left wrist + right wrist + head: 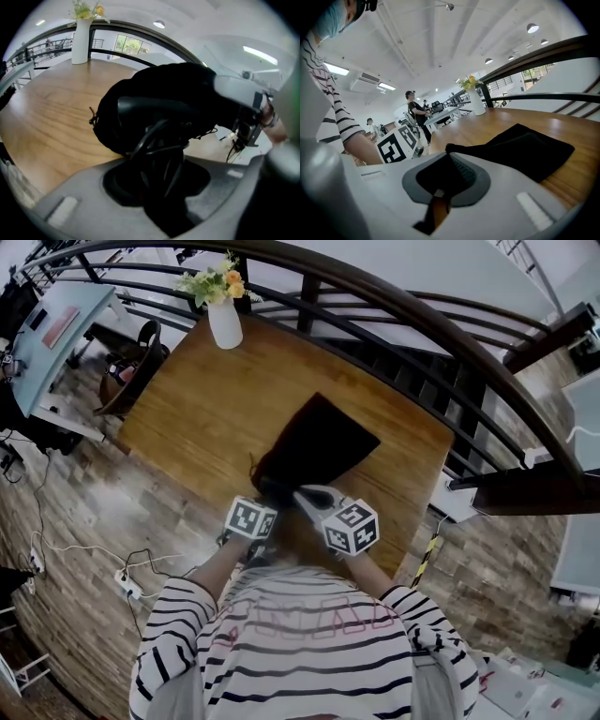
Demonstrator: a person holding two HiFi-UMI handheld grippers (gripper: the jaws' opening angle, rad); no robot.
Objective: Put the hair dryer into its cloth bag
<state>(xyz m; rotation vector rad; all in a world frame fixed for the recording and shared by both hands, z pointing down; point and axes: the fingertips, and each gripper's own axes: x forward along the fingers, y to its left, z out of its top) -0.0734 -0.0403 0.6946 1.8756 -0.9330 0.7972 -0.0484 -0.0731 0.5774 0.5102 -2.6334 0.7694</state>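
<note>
A: What is the room showing around the work?

B: A warm wooden table (pixel 197 418) is sitting against a dark curved railing (pixel 394 306). A white vase (pixel 225 322) of flowers (pixel 217 279) is standing at its far edge. Wood-patterned floor (pixel 84 512) is running round it, and a power strip (pixel 127 585) is lying there with its cables. In the right gripper view, a person (pixel 415 110) is standing among desks far behind.

A: And the hair dryer?

B: The hair dryer (pixel 154 107) is showing as a glossy black barrel at the near mouth of the cloth bag (pixel 323 442), close to the table's near edge. The bag is lying flat and black, and its far end is pointing toward the railing. How deep the dryer is sitting inside, I cannot tell.

A: What are the grippers doing?

B: The left gripper (pixel 159 154) is pinching its jaws together on the dryer's looped black cord (pixel 154 140). The right gripper (pixel 445 164) is nipping the bag's near edge, with the pads closed on a fold of the cloth. In the head view, both are meeting just beside each other at the bag's mouth.
</note>
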